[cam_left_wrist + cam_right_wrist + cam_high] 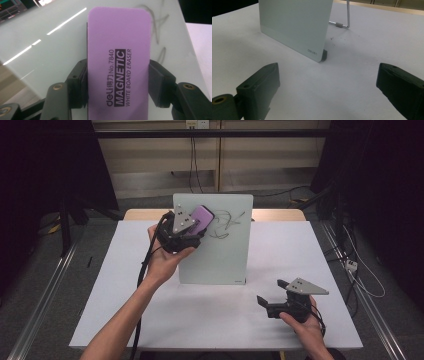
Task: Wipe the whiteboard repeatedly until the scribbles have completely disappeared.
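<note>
**Eraser at the scribble, wiping barely begun**

Nearest to us, at the right front of the white table point(150, 320), our right gripper point(272, 292) rests with its jaws standing wide apart and nothing between them; it points toward the near right corner of the pale green glass whiteboard point(294, 27), which stands tilted on its wire stand. Farther off, our left gripper point(197, 227) is clenched on the purple rectangular magnetic whiteboard eraser point(118, 50), the pads pressing both long edges. We hold the eraser at the board's upper left, just beside the black marker scribble point(227, 222); we cannot tell whether its felt touches the glass. Judging by the lines, nearly all the scribble remains, so the grasp and approach are done and the wiping itself is left. The right gripper has no part yet.
</note>
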A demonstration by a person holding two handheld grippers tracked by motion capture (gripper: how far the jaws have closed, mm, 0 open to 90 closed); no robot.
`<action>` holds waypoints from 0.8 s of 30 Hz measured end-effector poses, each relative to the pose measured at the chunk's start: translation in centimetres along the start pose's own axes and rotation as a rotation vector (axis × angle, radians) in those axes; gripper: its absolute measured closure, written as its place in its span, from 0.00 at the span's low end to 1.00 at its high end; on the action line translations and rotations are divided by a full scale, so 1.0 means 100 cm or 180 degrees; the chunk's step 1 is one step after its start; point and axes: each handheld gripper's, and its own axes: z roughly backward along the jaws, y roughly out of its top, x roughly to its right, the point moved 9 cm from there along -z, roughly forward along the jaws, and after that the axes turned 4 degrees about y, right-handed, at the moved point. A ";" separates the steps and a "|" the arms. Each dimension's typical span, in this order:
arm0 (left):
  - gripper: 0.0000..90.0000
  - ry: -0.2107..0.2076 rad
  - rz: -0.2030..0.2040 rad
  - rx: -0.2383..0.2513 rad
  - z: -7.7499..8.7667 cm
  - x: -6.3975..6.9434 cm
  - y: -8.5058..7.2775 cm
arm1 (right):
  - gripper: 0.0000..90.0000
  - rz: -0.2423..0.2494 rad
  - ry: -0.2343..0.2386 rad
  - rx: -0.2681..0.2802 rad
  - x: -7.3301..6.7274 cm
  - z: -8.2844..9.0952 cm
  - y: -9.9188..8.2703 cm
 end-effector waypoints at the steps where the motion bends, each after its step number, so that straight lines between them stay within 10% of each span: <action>1: 0.46 0.0033 -0.0008 0.0019 0.000 -0.002 0.003 | 0.06 0.0002 0.0005 0.0002 0.000 0.000 0.000; 24: 0.46 -0.0288 -0.0276 -0.0077 -0.025 0.061 -0.007 | 0.06 0.0004 0.0028 -0.0002 -0.003 0.000 0.000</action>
